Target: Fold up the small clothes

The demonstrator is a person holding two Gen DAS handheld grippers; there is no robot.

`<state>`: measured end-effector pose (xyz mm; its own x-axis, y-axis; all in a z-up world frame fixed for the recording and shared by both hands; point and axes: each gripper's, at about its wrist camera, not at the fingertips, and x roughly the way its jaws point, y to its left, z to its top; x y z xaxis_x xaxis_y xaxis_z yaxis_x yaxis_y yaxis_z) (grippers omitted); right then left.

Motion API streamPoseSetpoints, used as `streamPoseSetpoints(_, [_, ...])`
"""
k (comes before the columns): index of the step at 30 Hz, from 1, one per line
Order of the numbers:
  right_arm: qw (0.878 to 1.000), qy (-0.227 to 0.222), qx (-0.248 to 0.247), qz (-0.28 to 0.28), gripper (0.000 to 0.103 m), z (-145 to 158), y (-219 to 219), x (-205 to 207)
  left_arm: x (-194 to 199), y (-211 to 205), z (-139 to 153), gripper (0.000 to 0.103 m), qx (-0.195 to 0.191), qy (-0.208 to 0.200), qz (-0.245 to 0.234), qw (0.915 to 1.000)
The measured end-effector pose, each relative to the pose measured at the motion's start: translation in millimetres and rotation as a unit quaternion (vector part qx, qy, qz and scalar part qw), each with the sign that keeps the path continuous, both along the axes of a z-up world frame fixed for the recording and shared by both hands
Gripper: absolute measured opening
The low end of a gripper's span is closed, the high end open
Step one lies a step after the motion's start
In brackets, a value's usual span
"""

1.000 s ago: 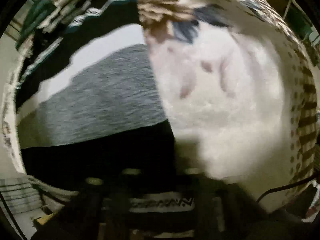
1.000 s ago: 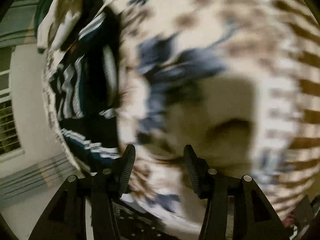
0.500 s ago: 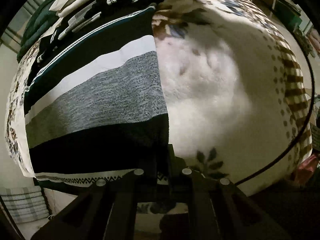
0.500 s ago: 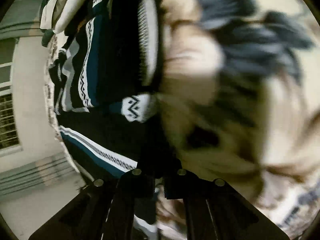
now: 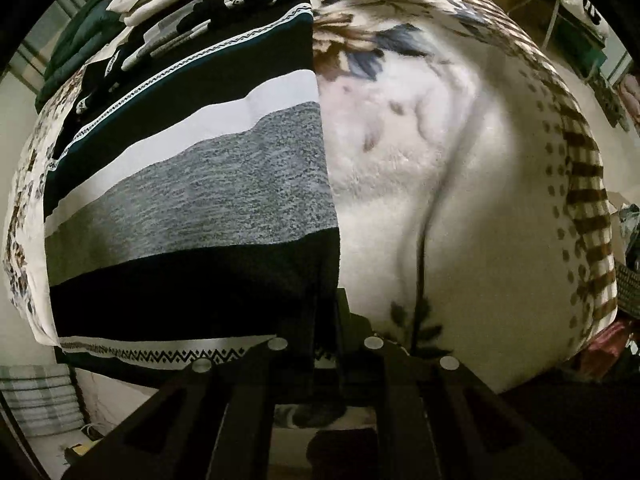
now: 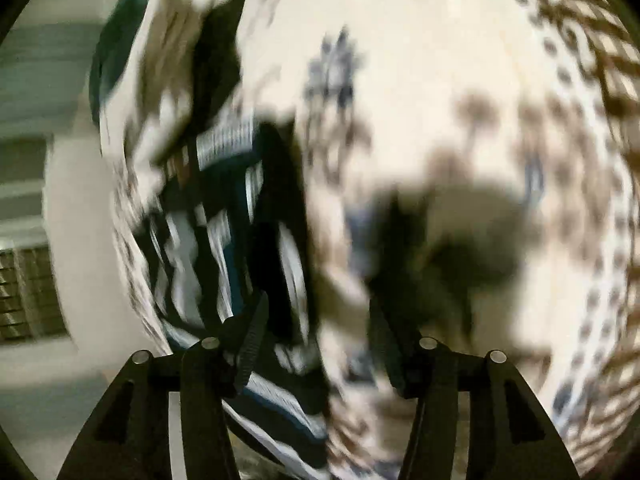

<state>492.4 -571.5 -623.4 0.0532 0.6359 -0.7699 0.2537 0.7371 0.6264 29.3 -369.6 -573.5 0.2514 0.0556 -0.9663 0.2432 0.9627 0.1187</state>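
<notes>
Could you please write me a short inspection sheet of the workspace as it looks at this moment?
Surface: cream floral blanket with a brown checked border, rumpled near its middle.
Job's things: striped garment in black, grey, white and teal bands lies flat on the blanket's left part.
Clutter: pile of folded clothes behind the garment.
Grippers: left tongs shut on the garment's near right corner; right tongs open, holding nothing, view motion-blurred.
Cables: dark cable lies across the blanket by the left tongs.
Surroundings: pale wall and a window grille to the left; dim room beyond.
</notes>
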Motion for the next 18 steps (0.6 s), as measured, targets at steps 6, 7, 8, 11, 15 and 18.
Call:
streamPoseSetpoints(6, [0.999,0.03,0.027,0.013,0.059,-40.0,37.7,56.4,2.8,0.5,0.2,0.005,0.003,0.0,-0.007,1.0])
streamPoseSetpoints(7, [1.0,0.018,0.008,0.021,0.026,-39.5,43.6,59.6,3.9,0.7,0.0,0.005,0.004,0.0,-0.008,1.0])
streamPoseSetpoints(8, [0.999,0.014,-0.025,0.04,0.007,-38.4,52.7,64.1,5.6,1.5,-0.3,0.005,0.005,-0.001,-0.01,0.9999])
streamPoseSetpoints(11, [0.995,-0.013,-0.081,0.058,0.006,-23.5,59.7,76.1,5.0,1.0,-0.7,0.005,0.007,-0.005,-0.014,0.9999])
streamPoseSetpoints(15, [0.995,0.024,-0.098,0.01,0.005,-34.0,30.0,98.0,3.8,-2.1,-2.7,0.005,0.004,-0.007,-0.014,0.9999])
streamPoseSetpoints(18, [0.994,0.036,-0.095,0.027,0.006,-35.8,33.5,102.0,4.9,-0.7,-3.3,0.005,0.0,-0.007,-0.009,0.9999])
